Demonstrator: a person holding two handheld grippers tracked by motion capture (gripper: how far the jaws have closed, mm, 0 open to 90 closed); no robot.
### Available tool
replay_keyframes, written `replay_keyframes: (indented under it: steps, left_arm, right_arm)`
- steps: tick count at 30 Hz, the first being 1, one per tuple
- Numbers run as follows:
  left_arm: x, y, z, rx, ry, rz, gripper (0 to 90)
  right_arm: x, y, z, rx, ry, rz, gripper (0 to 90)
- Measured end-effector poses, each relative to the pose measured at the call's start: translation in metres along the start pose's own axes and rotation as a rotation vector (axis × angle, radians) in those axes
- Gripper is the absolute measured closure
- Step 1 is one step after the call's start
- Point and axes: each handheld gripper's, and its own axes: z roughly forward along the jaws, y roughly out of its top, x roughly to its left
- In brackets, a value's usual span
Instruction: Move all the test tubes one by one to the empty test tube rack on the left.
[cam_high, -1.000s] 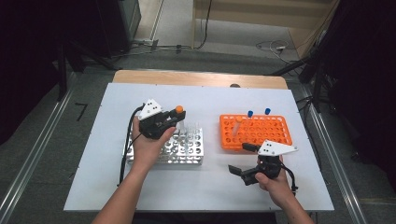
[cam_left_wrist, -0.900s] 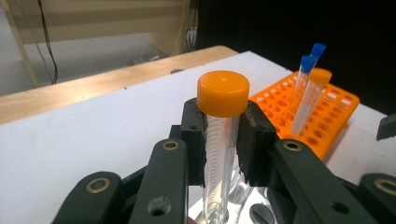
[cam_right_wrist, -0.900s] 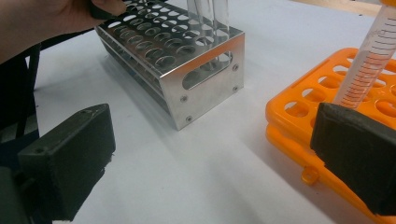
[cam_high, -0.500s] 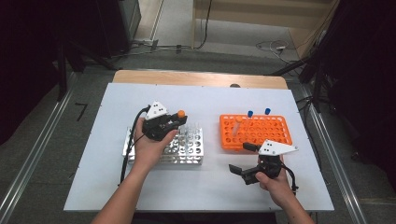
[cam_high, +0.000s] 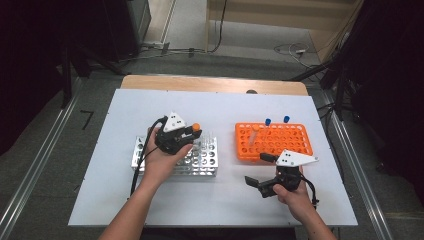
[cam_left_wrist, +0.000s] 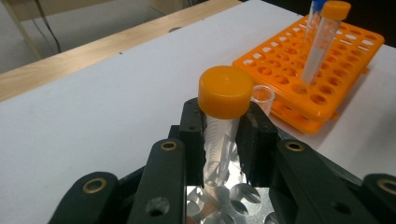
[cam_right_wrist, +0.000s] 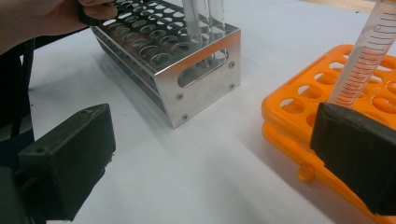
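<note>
Left tongs (cam_left_wrist: 223, 140) grip the light, slippery clear plastic orange-capped tube (cam_left_wrist: 223, 121) just below its cap; right tongs (cam_right_wrist: 210, 158) gape empty.

My left gripper (cam_left_wrist: 224, 140) clamps an orange-capped tube (cam_left_wrist: 223, 122) upright over the metal rack (cam_left_wrist: 224, 205). Beyond on the white table (cam_left_wrist: 93, 107) sits an orange rack (cam_left_wrist: 322, 65) holding another orange-capped tube (cam_left_wrist: 323, 42) and a blue-capped one behind it.
</note>
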Motion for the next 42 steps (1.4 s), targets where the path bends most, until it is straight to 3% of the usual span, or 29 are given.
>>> replay_keyframes:
  steps: [5, 9, 17, 24, 30, 34, 37, 42]
  left_arm:
    - [0.002, 0.000, -0.001, 0.000, -0.035, -0.056, 67.8]
    - [0.003, -0.001, -0.004, -0.004, -0.040, -0.084, 61.0]
    - [0.002, -0.008, -0.023, -0.076, -0.060, -0.159, 41.8]
    - [-0.001, -0.017, -0.039, -0.117, -0.093, -0.175, 25.0]
    - [-0.006, -0.022, -0.050, -0.137, -0.115, -0.164, 12.4]
    - [-0.007, -0.029, -0.054, -0.148, -0.126, -0.179, 8.6]
    - [-0.007, -0.032, -0.057, -0.146, -0.131, -0.184, 6.5]
    - [-0.005, -0.035, -0.061, -0.153, -0.129, -0.189, 5.3]
  right_arm:
    - [-0.001, 0.000, 0.000, -0.002, -0.005, 0.003, 0.0]
    - [-0.001, 0.000, -0.001, -0.008, -0.008, 0.002, 0.0]
    - [-0.005, 0.003, -0.003, -0.023, -0.021, 0.015, 0.0]
    - [-0.011, 0.009, 0.000, -0.036, -0.044, 0.035, 0.0]
    - [-0.020, 0.015, 0.007, -0.041, -0.076, 0.048, 1.7]
    - [-0.029, 0.020, 0.011, -0.046, -0.109, 0.060, 4.5]
    - [-0.038, 0.023, 0.016, -0.049, -0.125, 0.083, 8.5]
    - [-0.045, 0.025, 0.030, -0.021, -0.192, 0.111, 23.4]
